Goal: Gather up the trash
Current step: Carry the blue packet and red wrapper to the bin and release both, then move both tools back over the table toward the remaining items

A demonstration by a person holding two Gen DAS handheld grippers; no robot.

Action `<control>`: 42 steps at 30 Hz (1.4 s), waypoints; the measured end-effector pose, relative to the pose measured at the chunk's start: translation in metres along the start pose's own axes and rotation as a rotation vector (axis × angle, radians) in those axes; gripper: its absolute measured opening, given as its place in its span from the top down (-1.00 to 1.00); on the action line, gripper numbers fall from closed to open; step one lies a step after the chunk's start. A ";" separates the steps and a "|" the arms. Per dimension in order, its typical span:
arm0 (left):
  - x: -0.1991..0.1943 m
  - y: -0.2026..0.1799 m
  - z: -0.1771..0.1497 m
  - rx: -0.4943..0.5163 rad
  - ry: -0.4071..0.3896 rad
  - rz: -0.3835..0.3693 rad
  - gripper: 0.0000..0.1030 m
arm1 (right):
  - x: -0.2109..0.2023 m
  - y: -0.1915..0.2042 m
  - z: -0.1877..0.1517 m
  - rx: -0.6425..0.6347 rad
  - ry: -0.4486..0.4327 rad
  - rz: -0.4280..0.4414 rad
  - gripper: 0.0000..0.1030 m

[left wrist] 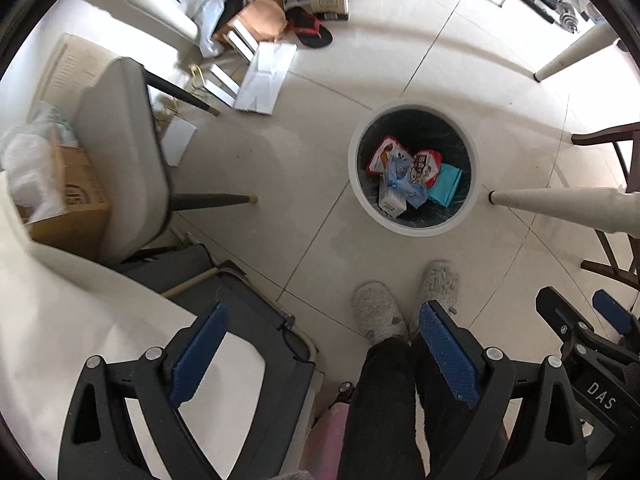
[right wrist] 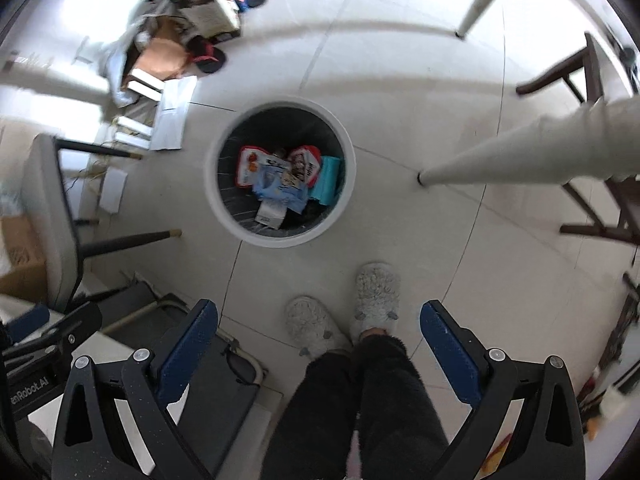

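Observation:
A round white-rimmed trash bin stands on the tiled floor, also in the right wrist view. Inside lie several wrappers: a red-and-white packet, a blue-and-white bag, a teal packet and a small white carton. My left gripper is open and empty, high above the floor, near side of the bin. My right gripper is open and empty, also above the floor. The right gripper shows at the right edge of the left wrist view.
The person's grey slippers and dark trousers stand just before the bin. A white table edge, a grey chair, a cardboard box, white table legs, a brown wooden chair and a clutter pile surround it.

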State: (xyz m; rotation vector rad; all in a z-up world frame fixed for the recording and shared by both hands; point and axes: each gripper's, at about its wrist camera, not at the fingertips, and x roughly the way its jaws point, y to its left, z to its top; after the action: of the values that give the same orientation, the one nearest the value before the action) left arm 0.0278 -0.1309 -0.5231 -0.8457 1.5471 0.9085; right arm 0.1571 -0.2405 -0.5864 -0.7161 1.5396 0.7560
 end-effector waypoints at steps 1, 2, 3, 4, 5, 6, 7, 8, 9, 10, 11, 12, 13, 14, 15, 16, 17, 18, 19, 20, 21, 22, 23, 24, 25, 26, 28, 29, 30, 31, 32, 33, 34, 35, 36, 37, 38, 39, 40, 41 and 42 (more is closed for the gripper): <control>-0.013 0.001 -0.003 -0.001 -0.015 -0.004 -0.90 | -0.014 0.003 -0.002 -0.010 -0.009 0.005 -0.99; -0.025 0.003 -0.007 0.000 -0.029 -0.007 -0.90 | -0.027 0.004 -0.003 -0.018 -0.019 0.007 -0.99; -0.035 0.004 -0.009 0.003 -0.041 -0.010 -0.90 | -0.041 0.006 -0.004 -0.026 -0.033 0.011 -0.99; -0.044 0.006 -0.011 0.007 -0.053 -0.013 -0.90 | -0.057 0.008 -0.006 -0.037 -0.047 0.015 -0.99; -0.055 0.008 -0.013 0.007 -0.064 -0.018 -0.90 | -0.070 0.011 -0.007 -0.046 -0.051 0.023 -0.99; -0.064 0.010 -0.016 0.005 -0.071 -0.024 -0.90 | -0.087 0.014 -0.009 -0.056 -0.066 0.025 -0.99; -0.074 0.011 -0.018 0.007 -0.080 -0.027 -0.90 | -0.100 0.015 -0.010 -0.067 -0.076 0.025 -0.99; -0.082 0.011 -0.020 0.011 -0.089 -0.024 -0.90 | -0.112 0.017 -0.012 -0.076 -0.085 0.024 -0.99; -0.090 0.013 -0.022 0.013 -0.098 -0.024 -0.90 | -0.125 0.018 -0.014 -0.081 -0.092 0.026 -0.99; -0.100 0.014 -0.025 0.015 -0.108 -0.027 -0.90 | -0.135 0.019 -0.016 -0.087 -0.096 0.029 -0.99; -0.107 0.016 -0.027 0.016 -0.114 -0.029 -0.90 | -0.144 0.020 -0.016 -0.097 -0.103 0.020 -0.99; -0.116 0.018 -0.029 0.018 -0.121 -0.028 -0.90 | -0.156 0.022 -0.019 -0.101 -0.111 0.020 -0.99; -0.123 0.019 -0.031 0.019 -0.129 -0.029 -0.90 | -0.164 0.023 -0.020 -0.102 -0.116 0.023 -0.99; -0.132 0.020 -0.033 0.020 -0.138 -0.030 -0.90 | -0.176 0.023 -0.021 -0.102 -0.120 0.027 -0.99; -0.141 0.021 -0.033 0.022 -0.148 -0.031 -0.90 | -0.183 0.023 -0.022 -0.101 -0.123 0.031 -0.99; -0.150 0.022 -0.033 0.024 -0.159 -0.030 -0.90 | -0.194 0.022 -0.023 -0.095 -0.128 0.042 -0.99; -0.160 0.022 -0.033 0.027 -0.171 -0.028 -0.90 | -0.204 0.021 -0.023 -0.086 -0.133 0.056 -0.99; -0.171 0.022 -0.032 0.028 -0.188 -0.025 -0.90 | -0.212 0.020 -0.023 -0.083 -0.122 0.073 -0.99; -0.181 0.021 -0.029 0.029 -0.205 -0.023 -0.90 | -0.221 0.019 -0.021 -0.075 -0.125 0.087 -0.99; -0.189 0.020 -0.027 0.030 -0.221 -0.019 -0.90 | -0.231 0.017 -0.019 -0.062 -0.132 0.104 -0.99; -0.199 0.018 -0.023 0.033 -0.241 -0.017 -0.90 | -0.243 0.013 -0.015 -0.048 -0.145 0.121 -0.99; -0.209 0.016 -0.019 0.034 -0.260 -0.016 -0.90 | -0.253 0.011 -0.011 -0.038 -0.158 0.130 -0.99; -0.219 0.012 -0.012 0.036 -0.281 -0.016 -0.90 | -0.263 0.007 -0.005 -0.026 -0.172 0.144 -0.99; -0.229 0.009 -0.006 0.041 -0.300 -0.017 -0.90 | -0.275 0.000 0.004 -0.006 -0.189 0.160 -0.99; -0.237 0.003 0.002 0.048 -0.316 -0.016 -0.90 | -0.284 -0.004 0.011 0.008 -0.201 0.169 -0.99; -0.248 -0.004 0.014 0.056 -0.335 -0.013 -0.90 | -0.296 -0.012 0.022 0.026 -0.219 0.182 -0.99; -0.264 -0.020 0.034 0.069 -0.361 -0.010 -0.97 | -0.315 -0.029 0.041 0.063 -0.249 0.198 -0.99; -0.274 -0.029 0.047 0.074 -0.378 -0.006 -1.00 | -0.326 -0.041 0.054 0.085 -0.265 0.207 -0.99; -0.284 -0.039 0.062 0.076 -0.400 0.006 -1.00 | -0.331 -0.052 0.066 0.107 -0.279 0.212 -0.99; -0.292 -0.047 0.075 0.079 -0.414 0.018 -1.00 | -0.339 -0.064 0.078 0.131 -0.293 0.213 -0.99; -0.300 -0.058 0.090 0.082 -0.427 0.033 -1.00 | -0.345 -0.079 0.093 0.156 -0.302 0.212 -0.99; -0.308 -0.069 0.106 0.086 -0.438 0.050 -1.00 | -0.352 -0.100 0.113 0.193 -0.310 0.213 -0.99; -0.315 -0.078 0.122 0.089 -0.449 0.068 -1.00 | -0.357 -0.118 0.130 0.231 -0.314 0.209 -0.99; -0.323 -0.093 0.142 0.099 -0.465 0.086 -1.00 | -0.361 -0.134 0.147 0.266 -0.317 0.206 -0.99; -0.328 -0.104 0.158 0.111 -0.474 0.098 -1.00 | -0.365 -0.159 0.171 0.318 -0.323 0.204 -0.99; -0.331 -0.119 0.175 0.129 -0.481 0.117 -1.00 | -0.371 -0.179 0.190 0.364 -0.332 0.204 -0.99; -0.334 -0.132 0.195 0.150 -0.489 0.135 -1.00 | -0.376 -0.200 0.210 0.411 -0.345 0.207 -1.00; -0.336 -0.144 0.209 0.169 -0.497 0.151 -1.00 | -0.378 -0.215 0.228 0.451 -0.358 0.205 -1.00; -0.338 -0.157 0.225 0.191 -0.509 0.172 -1.00 | -0.382 -0.232 0.250 0.495 -0.366 0.204 -1.00; -0.340 -0.172 0.242 0.220 -0.521 0.195 -1.00 | -0.387 -0.250 0.275 0.533 -0.375 0.204 -1.00; -0.341 -0.187 0.258 0.252 -0.531 0.219 -1.00 | -0.389 -0.262 0.295 0.552 -0.386 0.206 -1.00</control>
State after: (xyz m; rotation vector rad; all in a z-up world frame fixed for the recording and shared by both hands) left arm 0.3569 0.0310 -0.2347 -0.2259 1.2598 0.9736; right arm 0.5777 -0.1526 -0.2369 0.0012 1.3811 0.5386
